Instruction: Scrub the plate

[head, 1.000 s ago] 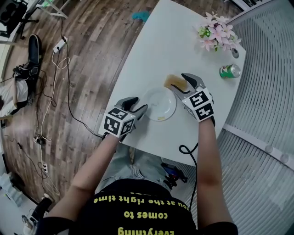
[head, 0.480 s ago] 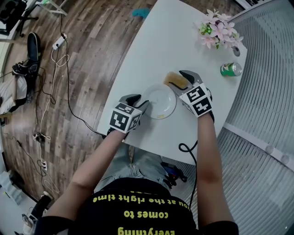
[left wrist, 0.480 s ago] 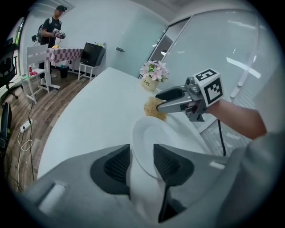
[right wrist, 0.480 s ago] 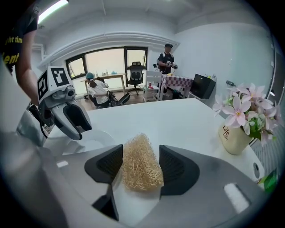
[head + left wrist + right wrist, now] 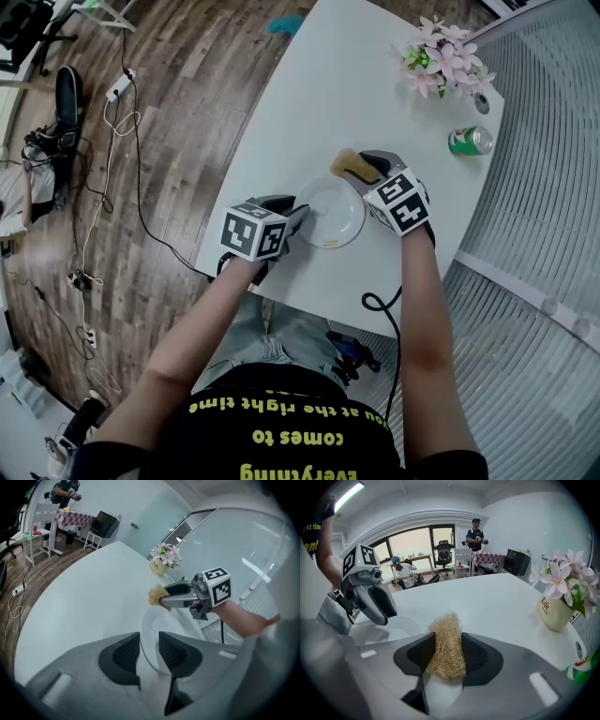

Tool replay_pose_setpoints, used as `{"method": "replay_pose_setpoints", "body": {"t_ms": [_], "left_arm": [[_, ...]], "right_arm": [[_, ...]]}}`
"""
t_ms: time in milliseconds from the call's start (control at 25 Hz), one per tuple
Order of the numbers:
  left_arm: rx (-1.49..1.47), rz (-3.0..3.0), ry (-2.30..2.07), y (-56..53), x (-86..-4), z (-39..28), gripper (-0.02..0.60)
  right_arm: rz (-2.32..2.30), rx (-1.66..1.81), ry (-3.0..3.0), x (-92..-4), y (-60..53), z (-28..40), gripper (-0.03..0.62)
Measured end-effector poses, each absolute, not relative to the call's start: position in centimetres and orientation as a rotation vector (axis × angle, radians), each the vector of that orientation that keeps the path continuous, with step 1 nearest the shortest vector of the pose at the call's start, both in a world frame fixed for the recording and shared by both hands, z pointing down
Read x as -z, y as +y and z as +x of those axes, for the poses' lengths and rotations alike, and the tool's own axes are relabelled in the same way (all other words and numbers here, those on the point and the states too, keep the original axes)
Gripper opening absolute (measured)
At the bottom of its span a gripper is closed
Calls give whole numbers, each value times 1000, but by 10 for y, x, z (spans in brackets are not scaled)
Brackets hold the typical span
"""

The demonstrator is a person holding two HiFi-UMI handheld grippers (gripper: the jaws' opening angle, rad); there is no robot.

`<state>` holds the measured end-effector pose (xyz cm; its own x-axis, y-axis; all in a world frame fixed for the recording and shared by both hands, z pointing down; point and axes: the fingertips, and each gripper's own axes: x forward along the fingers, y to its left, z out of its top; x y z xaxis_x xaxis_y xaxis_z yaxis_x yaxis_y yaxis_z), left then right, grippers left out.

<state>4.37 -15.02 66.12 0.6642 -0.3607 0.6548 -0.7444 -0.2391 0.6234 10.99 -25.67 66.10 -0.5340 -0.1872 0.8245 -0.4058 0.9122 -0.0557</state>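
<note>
A white plate lies on the white table near its front edge. My left gripper has come in from the left and its jaws are closing. The plate's rim stands between the pads, still with some slack. A tan, fibrous scrub pad sits just beyond the plate. My right gripper is closing on it. In the right gripper view the scrub pad fills the gap and both pads press its sides. The left gripper shows there over the plate.
A vase of pink flowers stands at the table's far right, with a green can lying beside it near the right edge. Cables and a power strip lie on the wooden floor to the left. People stand far back in the room.
Both grippers have moved inward. The left one slid right until the plate's rim entered its jaws. The right one moved left onto the scrub pad, and both pairs of jaws have narrowed.
</note>
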Motion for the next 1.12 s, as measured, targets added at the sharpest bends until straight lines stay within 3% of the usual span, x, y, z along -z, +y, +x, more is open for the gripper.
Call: {"method": "replay_pose_setpoints", "body": {"t_ms": [160, 400, 800, 1120], "left_arm": [[-535, 1844, -867, -148, -666, 43, 64], [-526, 1830, -864, -148, -668, 43, 63], [-511, 1799, -832, -149, -669, 43, 55], [-483, 1781, -811, -151, -668, 46, 52]], "right_arm": [[453, -323, -2155, -662, -255, 110, 151], [562, -320, -2210, -642, -260, 120, 79], [646, -675, -2388, -591, -232, 147, 63], [566, -833, -2258, -628, -169, 156, 63]]}}
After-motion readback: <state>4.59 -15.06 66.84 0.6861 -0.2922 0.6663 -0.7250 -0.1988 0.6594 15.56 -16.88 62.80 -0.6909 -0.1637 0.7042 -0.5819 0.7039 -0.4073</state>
